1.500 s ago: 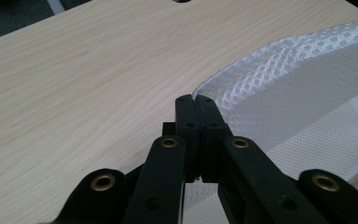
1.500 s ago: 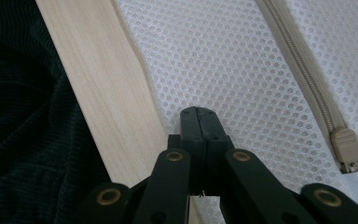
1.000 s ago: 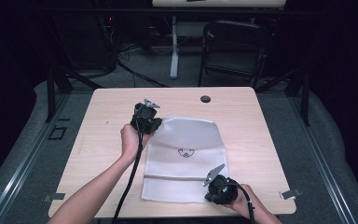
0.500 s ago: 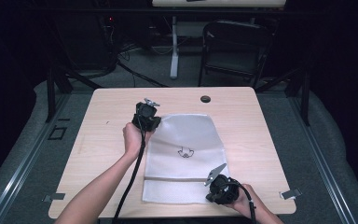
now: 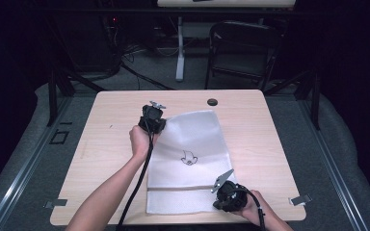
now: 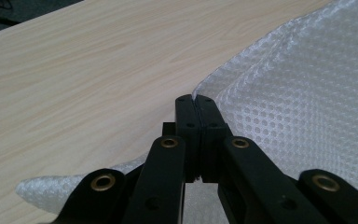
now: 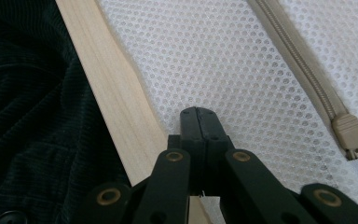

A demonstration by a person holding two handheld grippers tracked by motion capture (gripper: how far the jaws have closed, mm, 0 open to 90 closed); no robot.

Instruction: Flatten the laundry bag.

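Observation:
A white mesh bag (image 5: 192,139) lies flat along the middle of the wooden table (image 5: 101,120). It has a small dark logo (image 5: 189,159) and a beige zipper (image 7: 303,60) across its near end. My left gripper (image 5: 160,124) is at the bag's far left corner, shut on the mesh edge (image 6: 223,88). My right gripper (image 5: 218,203) is at the near right corner, by the table's front edge, shut on the mesh (image 7: 223,70). The zipper pull (image 7: 350,135) lies just right of those jaws.
A small black round cap (image 5: 212,101) sits in the table near its far edge. A dark folding chair (image 5: 243,48) and cables stand on the floor beyond the table. The person's dark clothing (image 7: 28,116) is just past the front edge.
The bag now lies flatter and straighter between the two grippers than a second ago. Both grippers have stayed shut on their corners and barely shifted.

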